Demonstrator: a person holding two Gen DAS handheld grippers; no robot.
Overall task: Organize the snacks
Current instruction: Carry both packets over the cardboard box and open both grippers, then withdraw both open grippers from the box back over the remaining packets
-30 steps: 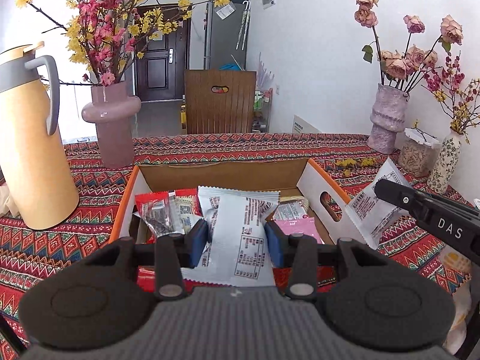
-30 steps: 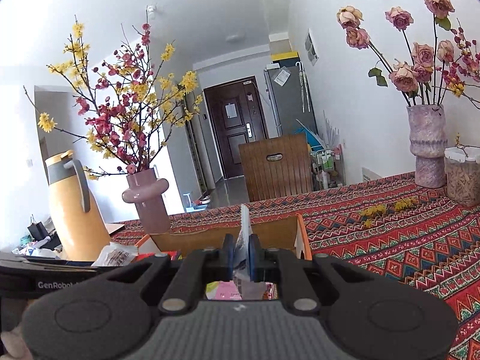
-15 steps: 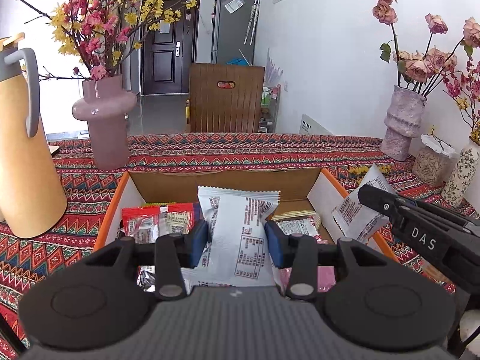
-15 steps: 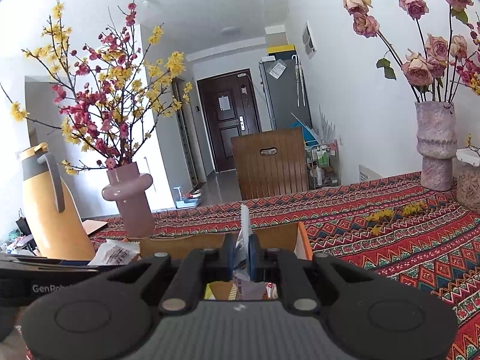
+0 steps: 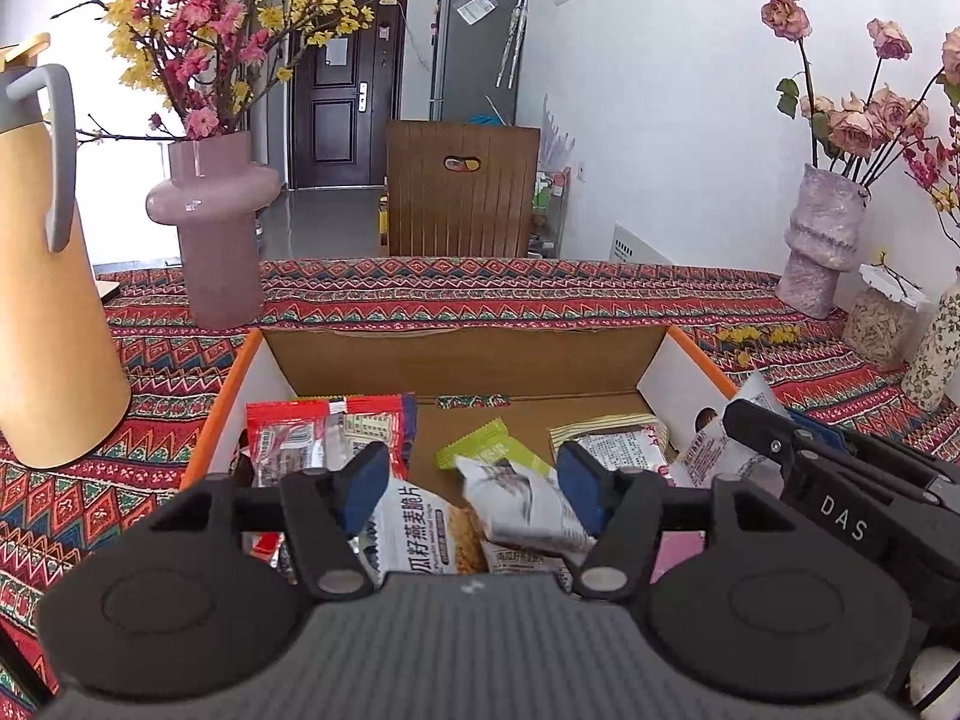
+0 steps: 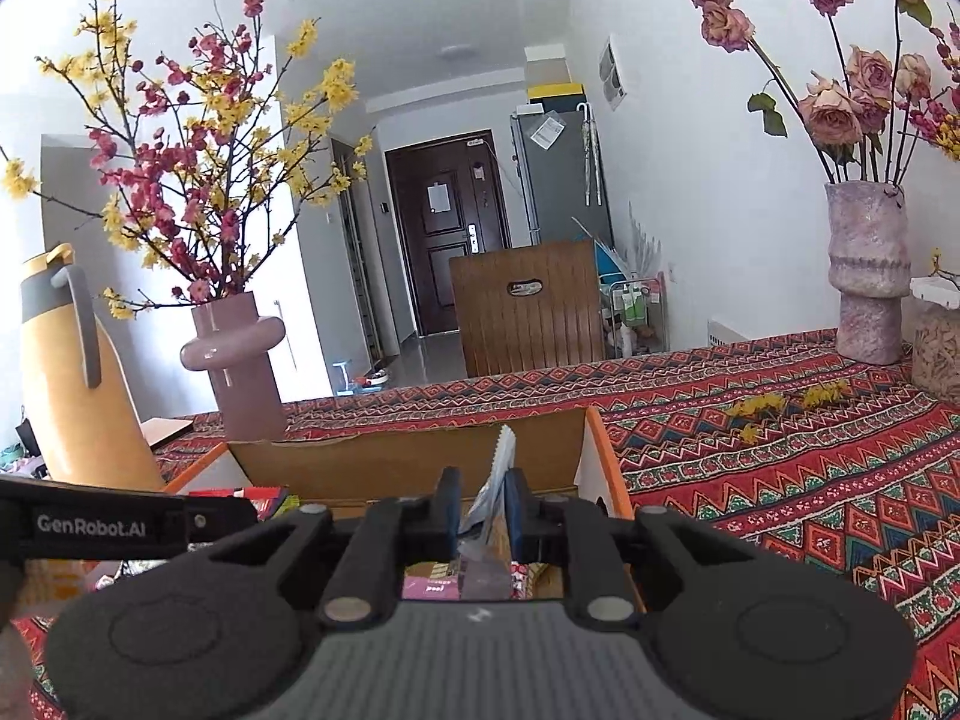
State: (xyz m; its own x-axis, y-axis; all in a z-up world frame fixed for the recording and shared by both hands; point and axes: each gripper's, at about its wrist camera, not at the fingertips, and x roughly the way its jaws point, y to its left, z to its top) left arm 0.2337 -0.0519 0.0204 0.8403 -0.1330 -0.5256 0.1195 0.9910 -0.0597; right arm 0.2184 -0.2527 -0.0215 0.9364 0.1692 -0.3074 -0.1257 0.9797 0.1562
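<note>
An open cardboard box (image 5: 468,354) with an orange rim holds several snack packets: red ones (image 5: 300,432) at the left, a green one (image 5: 486,450), and an oat-crisp pack (image 5: 420,534). My left gripper (image 5: 474,489) hangs over the box, its jaws opening. The white packet (image 5: 522,504) lies loose in the box below them, touching neither pad. My right gripper (image 6: 482,507) is over the box's right end (image 6: 594,468), its jaws also opening. A thin white packet (image 6: 501,468) stands on edge between them, leaning on the right pad with a gap at the left pad.
A yellow thermos jug (image 5: 42,300) and a mauve vase (image 5: 216,228) of blossom branches stand left of the box. At the right are a lilac vase (image 5: 822,240) of dried roses, a jar (image 5: 882,324) and a small patterned vase (image 5: 936,354). A wooden chair (image 5: 462,186) is behind the table.
The left jaws have spread and the white packet they held has dropped into the box. The right jaws have parted a little around their packet. Both grippers came closer to the box.
</note>
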